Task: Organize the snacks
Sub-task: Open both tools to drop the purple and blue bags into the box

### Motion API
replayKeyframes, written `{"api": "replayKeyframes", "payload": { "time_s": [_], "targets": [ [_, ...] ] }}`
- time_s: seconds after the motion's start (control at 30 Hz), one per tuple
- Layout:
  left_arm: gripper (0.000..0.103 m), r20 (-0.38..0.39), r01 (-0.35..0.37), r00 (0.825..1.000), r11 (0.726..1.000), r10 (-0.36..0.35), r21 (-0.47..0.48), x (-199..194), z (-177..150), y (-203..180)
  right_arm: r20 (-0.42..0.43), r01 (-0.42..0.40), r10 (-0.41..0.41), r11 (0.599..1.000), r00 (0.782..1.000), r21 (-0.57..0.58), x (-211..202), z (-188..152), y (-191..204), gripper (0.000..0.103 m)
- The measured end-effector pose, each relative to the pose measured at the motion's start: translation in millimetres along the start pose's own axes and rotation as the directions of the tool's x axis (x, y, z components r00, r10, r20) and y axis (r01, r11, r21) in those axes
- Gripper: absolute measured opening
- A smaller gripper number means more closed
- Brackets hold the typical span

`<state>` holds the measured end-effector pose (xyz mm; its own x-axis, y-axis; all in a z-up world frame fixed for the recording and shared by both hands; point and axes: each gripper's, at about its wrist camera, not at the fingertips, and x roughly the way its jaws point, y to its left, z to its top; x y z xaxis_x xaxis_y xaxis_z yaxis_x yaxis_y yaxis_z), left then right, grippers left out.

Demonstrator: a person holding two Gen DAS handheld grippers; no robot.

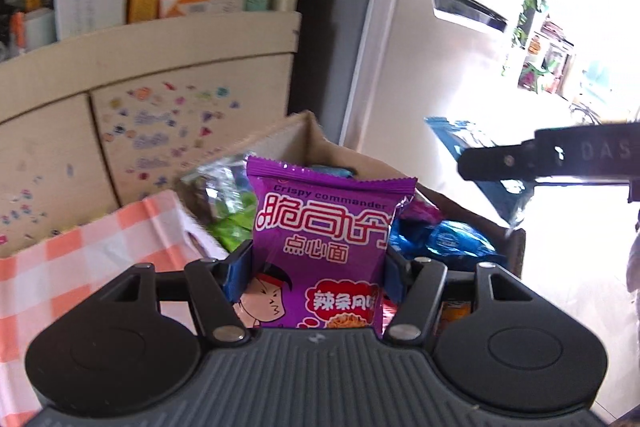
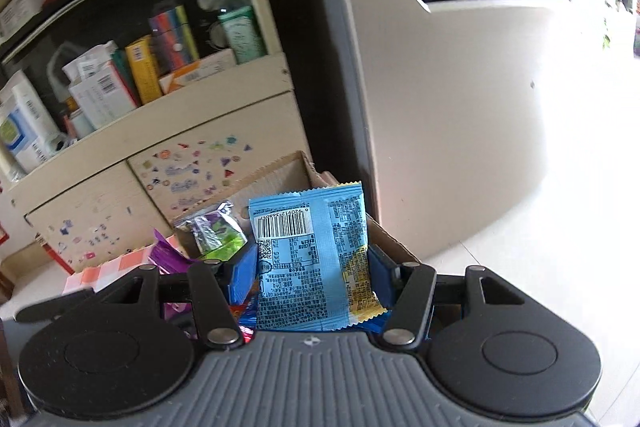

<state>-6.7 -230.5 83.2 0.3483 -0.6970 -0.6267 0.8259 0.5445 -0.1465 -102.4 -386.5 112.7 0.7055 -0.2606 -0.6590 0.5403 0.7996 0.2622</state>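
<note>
Two tools: each clamped on one snack packet, held upright at lower centre of its own view.
Left tool [image 1: 318, 267]: pads pinch the purple packet [image 1: 324, 239] by its sides, long axis vertical.
Right tool [image 2: 314, 271]: grips the blue packet [image 2: 312, 259], barcode side facing the camera.
Target relation: the cardboard box [image 1: 304, 131] lies directly ahead and below both packets, already holding mixed snacks.
Edges: box rim just behind the packets; checked cloth [image 1: 80, 259] at lower left.
Open room: pale floor at right; cabinet [image 2: 100, 195] close behind the box.

Snack packets [image 1: 452, 243] in box [image 1: 296, 135]
</note>
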Motion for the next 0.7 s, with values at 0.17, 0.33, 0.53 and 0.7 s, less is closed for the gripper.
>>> {"api": "replayKeyframes", "payload": {
  "time_s": [0.17, 0.33, 0.53, 0.7],
  "targets": [
    [0.063, 0.002, 0.048, 0.999, 0.999, -0.048, 0.021, 13.1, -0.4, -18.0, 0.001, 0.017, -0.017, 0.999, 1.000, 0.034, 2.3, 0.7, -5.8, 0.064],
    [0.079, 0.024, 0.064, 0.998, 0.997, -0.066, 0.047, 19.2, -3.5, -32.4, -0.009, 0.034, -0.033, 0.997, 0.999, 0.066, 6.9, 0.4, -12.1, 0.067],
    [0.095, 0.011, 0.006, 1.000, 0.996, -0.007, 0.092, 13.5, -0.8, -39.9, 0.001, 0.039, -0.039, 0.996, 0.999, 0.076, 6.7, 2.4, -12.6, 0.083],
    [0.096, -0.028, -0.038, 0.999, 0.994, 0.041, 0.100, 9.7, 0.3, -39.4, 0.005, 0.049, -0.049, 0.996, 0.999, 0.071, 5.9, 2.3, -12.0, 0.088]
  ]
}}
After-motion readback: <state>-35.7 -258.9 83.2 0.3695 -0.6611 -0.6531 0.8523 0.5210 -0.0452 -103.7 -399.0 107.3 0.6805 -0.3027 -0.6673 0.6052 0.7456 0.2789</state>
